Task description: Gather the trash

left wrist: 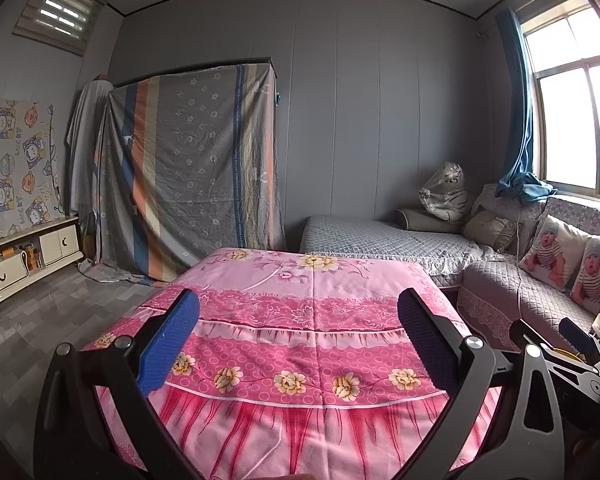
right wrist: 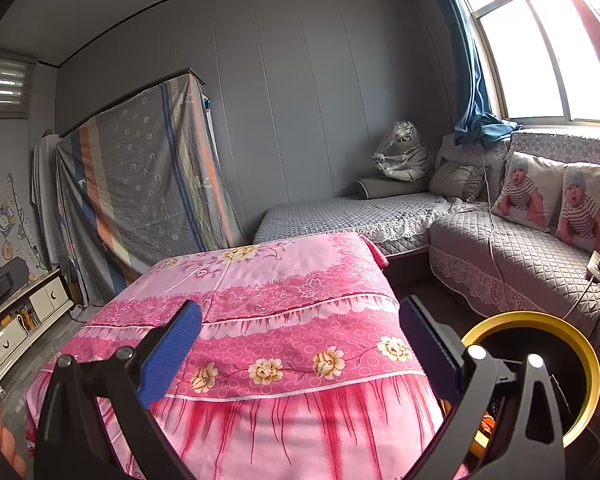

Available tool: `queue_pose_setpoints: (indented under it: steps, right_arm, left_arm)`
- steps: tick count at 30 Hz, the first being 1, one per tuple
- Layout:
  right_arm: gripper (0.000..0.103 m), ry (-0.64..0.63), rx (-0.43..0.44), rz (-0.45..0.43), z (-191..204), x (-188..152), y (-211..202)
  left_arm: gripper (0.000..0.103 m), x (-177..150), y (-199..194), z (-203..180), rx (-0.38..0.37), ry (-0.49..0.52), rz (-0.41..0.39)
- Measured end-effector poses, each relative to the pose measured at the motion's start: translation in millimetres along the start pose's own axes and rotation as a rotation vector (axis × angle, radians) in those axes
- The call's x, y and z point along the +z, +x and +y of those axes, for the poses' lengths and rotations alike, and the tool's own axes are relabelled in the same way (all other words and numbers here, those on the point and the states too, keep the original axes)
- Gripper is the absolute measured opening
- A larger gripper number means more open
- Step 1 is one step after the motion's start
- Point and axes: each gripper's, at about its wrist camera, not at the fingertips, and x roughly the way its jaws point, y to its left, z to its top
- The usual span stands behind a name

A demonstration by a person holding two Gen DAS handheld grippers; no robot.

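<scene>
Grippers both hang spread wide with nothing between the pads: left gripper (left wrist: 298, 336) and right gripper (right wrist: 300, 342) over the near edge of the pink floral table cloth (right wrist: 260, 280). Yellow-rimmed trash bin (right wrist: 580, 360) sits just right of the right gripper, beside the table's right edge.

Two baby cushions (right wrist: 526, 192), one bin (right wrist: 588, 364) (yellow-rimmed) — one plush tiger (right wrist: 404, 152)

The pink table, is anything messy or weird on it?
No, nothing stands out. The pink flowered cloth lies smooth with no trash showing on it. A yellow-rimmed bin sits beside it on the right. Both grippers, left and right, have open, empty jaws.
</scene>
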Motion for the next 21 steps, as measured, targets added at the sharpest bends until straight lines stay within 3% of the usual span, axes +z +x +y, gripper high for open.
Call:
queue_pose_setpoints:
  steps: [21]
  right_arm:
    - [0.095,0.010,0.000,0.024,-3.4,-2.2,3.9]
  left_arm:
    - [0.095,-1.9,3.9,0.3,-0.010,-0.002,0.022]
